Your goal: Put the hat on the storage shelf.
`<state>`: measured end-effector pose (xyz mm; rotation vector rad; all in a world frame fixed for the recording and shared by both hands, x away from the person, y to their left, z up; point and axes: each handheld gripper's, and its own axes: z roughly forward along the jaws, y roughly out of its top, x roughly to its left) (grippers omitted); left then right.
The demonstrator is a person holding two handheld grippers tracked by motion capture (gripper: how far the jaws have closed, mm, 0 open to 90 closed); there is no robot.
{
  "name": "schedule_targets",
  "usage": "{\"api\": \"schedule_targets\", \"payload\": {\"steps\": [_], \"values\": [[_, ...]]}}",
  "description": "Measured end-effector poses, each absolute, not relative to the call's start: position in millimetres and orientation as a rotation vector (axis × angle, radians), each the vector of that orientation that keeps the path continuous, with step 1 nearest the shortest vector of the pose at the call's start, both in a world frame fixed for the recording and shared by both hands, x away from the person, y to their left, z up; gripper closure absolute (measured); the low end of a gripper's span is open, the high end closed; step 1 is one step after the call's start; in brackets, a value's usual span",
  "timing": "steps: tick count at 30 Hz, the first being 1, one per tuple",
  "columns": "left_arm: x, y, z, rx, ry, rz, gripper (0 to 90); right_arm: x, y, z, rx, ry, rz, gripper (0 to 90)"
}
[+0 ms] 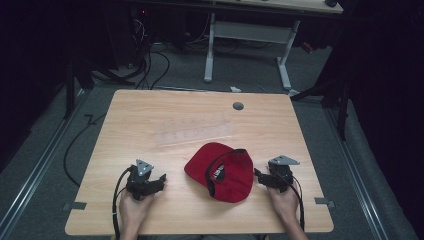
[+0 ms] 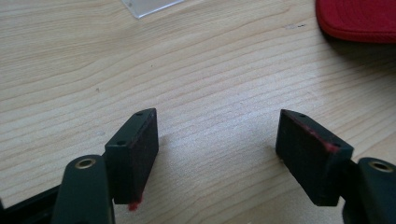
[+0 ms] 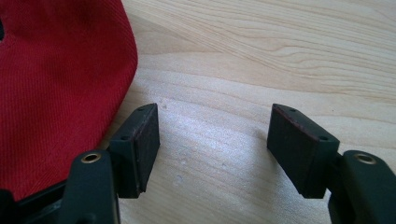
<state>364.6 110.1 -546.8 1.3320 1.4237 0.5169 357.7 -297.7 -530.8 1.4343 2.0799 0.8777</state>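
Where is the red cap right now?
In the high view the red cap lies on the table, between both hand-held grippers, nearer the right one.

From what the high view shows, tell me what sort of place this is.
Probably a lab or workshop set up for recording: a wooden table with a red cap, loose cables on grey carpet, and a second desk's white legs behind.
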Motion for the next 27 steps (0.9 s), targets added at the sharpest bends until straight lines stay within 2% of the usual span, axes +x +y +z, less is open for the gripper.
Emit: {"api": "schedule_targets", "payload": {"steps": [13, 18, 27], "values": [[364, 110, -547, 1.335, 1.423, 0.513, 28.8, 358, -298, -531, 1.437, 2.08, 0.88, 34.9], [364, 110, -547, 1.336, 1.422, 0.512, 28.5, 358, -301, -530, 1.455, 2.079, 0.906, 38.6], [364, 110, -547, 1.337, 1.422, 0.511, 28.4, 357, -303, -512, 1.45, 2.082, 1.047, 38.2]]}}
